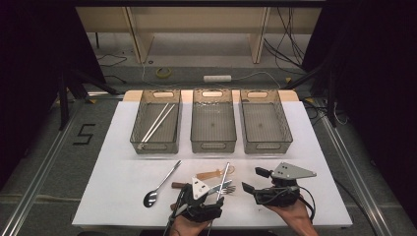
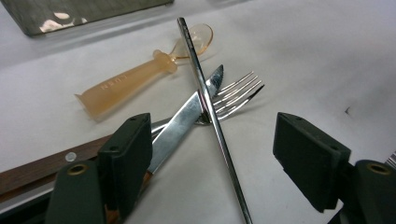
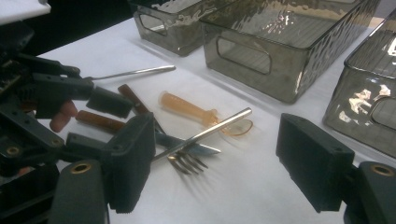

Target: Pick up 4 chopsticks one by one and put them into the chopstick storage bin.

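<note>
A heap of cutlery lies at the front middle of the white mat (image 1: 118,162). A steel chopstick (image 2: 205,93) crosses over a wood-handled knife (image 2: 187,116) and a fork (image 2: 238,93). An amber plastic spoon (image 2: 126,84) rests just behind them. My left gripper (image 2: 212,135) is open, low over the heap, with the chopstick and knife blade between its jaws and neither pad touching them. In the high view it (image 1: 216,195) sits at the heap's near side. My right gripper (image 1: 254,180) stands open to the right of the heap with nothing between its jaws.
Three clear grey bins line the back of the mat: the left bin (image 1: 155,146) holds two pale chopsticks (image 1: 157,123), beside the middle bin (image 1: 213,146) and the right bin (image 1: 268,146). A metal spoon (image 1: 160,187) lies left of the heap.
</note>
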Tool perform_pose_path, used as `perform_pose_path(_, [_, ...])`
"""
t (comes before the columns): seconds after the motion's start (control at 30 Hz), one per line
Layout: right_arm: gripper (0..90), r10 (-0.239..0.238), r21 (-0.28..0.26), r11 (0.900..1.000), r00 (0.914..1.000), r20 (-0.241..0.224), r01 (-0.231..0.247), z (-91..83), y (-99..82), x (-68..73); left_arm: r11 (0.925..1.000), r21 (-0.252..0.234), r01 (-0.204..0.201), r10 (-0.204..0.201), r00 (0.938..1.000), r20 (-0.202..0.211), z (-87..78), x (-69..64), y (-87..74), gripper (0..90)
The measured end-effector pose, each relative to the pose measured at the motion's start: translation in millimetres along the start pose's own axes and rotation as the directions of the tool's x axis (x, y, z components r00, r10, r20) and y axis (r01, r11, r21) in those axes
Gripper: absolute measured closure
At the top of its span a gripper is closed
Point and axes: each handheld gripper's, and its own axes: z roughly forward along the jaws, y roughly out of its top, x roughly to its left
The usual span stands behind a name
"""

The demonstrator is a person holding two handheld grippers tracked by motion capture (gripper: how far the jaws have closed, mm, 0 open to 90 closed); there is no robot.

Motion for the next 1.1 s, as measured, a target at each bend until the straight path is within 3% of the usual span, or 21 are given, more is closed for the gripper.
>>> perform_pose_path(0.5, [29.3, -0.001, 0.001, 1.0000, 1.0000, -0.002, 0.001, 0.3, -0.1, -0.1, 0.9986, 0.044, -0.027, 0.027, 0.9996, 0.008, 15.4, -9.5, -6.1, 49.0])
perform_pose_path(0.73, [29.3, -0.001, 0.001, 1.0000, 1.0000, -0.002, 0.001, 0.1, -0.2, -0.2, 0.9962, 0.074, -0.046, 0.046, 0.9989, -0.001, 22.0, -8.8, -6.7, 56.6])
perform_pose_path(1.1, [29.3, -0.002, 0.002, 1.0000, 1.0000, -0.002, 0.002, 0.3, -0.2, 0.0, 0.9950, 0.080, -0.059, 0.060, 0.9982, -0.008, 27.5, -8.1, -7.3, 66.3])
